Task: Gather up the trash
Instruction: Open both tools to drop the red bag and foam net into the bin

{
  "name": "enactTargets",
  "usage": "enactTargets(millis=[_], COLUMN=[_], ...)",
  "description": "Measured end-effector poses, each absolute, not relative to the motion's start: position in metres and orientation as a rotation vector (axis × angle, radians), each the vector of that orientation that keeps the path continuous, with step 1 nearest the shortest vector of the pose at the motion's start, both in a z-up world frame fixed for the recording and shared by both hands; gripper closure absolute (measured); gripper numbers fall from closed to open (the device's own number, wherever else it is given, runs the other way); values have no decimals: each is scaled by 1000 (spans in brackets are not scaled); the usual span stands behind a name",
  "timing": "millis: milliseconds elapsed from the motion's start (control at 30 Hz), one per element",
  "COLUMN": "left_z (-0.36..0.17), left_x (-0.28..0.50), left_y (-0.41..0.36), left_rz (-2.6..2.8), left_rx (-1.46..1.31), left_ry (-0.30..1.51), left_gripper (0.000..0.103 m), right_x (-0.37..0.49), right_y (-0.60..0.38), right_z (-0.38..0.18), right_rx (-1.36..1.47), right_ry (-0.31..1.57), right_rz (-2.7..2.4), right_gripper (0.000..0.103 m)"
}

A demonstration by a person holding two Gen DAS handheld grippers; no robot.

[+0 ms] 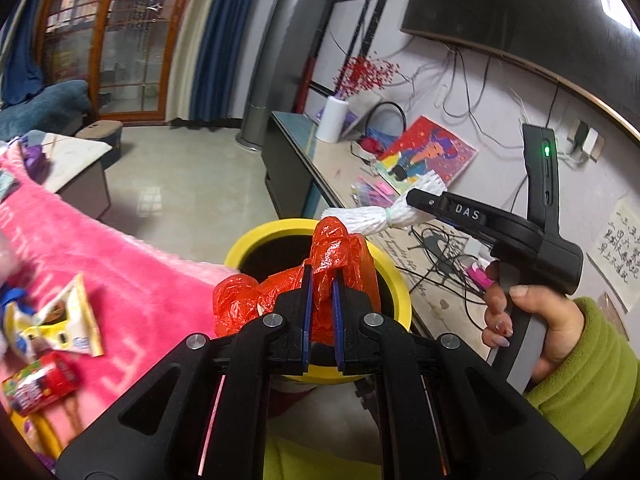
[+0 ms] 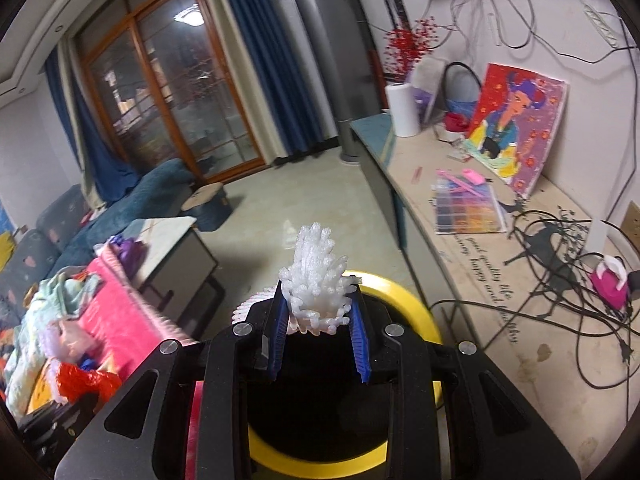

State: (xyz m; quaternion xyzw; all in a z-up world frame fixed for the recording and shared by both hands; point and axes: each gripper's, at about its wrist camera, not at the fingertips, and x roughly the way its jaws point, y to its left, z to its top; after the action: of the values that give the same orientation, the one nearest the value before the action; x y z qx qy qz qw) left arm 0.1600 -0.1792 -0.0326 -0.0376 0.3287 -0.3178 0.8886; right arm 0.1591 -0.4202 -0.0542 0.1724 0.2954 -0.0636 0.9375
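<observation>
My left gripper (image 1: pixel 321 280) is shut on a crumpled red plastic bag (image 1: pixel 340 256) and holds it over the yellow-rimmed trash bin (image 1: pixel 256 240). My right gripper (image 2: pixel 318 308) is shut on a white foam net sleeve (image 2: pixel 316 280) and holds it over the same bin (image 2: pixel 416 312). In the left wrist view the right gripper (image 1: pixel 412 198) comes in from the right with the foam sleeve (image 1: pixel 372 216) above the bin's far rim. The red bag also shows in the right wrist view (image 2: pixel 86 380) at lower left.
A pink fuzzy blanket (image 1: pixel 100 248) lies to the left with snack wrappers (image 1: pixel 60 324) and a red candy packet (image 1: pixel 40 384) on it. A long cabinet (image 2: pixel 500 280) with cables, a painting (image 2: pixel 516 124) and a paper roll (image 2: pixel 404 110) runs along the right wall.
</observation>
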Motion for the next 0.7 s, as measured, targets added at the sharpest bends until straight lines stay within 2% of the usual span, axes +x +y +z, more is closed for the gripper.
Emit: enactTargets(millis=[400, 467, 500, 600, 667, 700], left_z=[-59, -62, -63, -65, -64, -63], left_x=[182, 186, 187, 191, 192, 193], left_y=[-215, -212, -210, -202, -197, -194], left_rz=[-671, -655, -648, -614, -598, -588], left_rx=[-28, -39, -47, -70, -82, -84], left_ry=[743, 751, 753, 756, 750, 745], left_gripper=[99, 98, 93, 68, 61, 51], right_x=[171, 172, 173, 175, 176, 176], right_y=[-445, -447, -448, -449, -448, -448], right_z=[-85, -89, -90, -92, -92, -92], right_rx=[416, 435, 441, 451, 453, 453], right_ry=[687, 697, 701, 706, 705, 705], right_rz=[-164, -161, -158, -152, -149, -149], right_gripper=[74, 71, 68, 61, 57, 54])
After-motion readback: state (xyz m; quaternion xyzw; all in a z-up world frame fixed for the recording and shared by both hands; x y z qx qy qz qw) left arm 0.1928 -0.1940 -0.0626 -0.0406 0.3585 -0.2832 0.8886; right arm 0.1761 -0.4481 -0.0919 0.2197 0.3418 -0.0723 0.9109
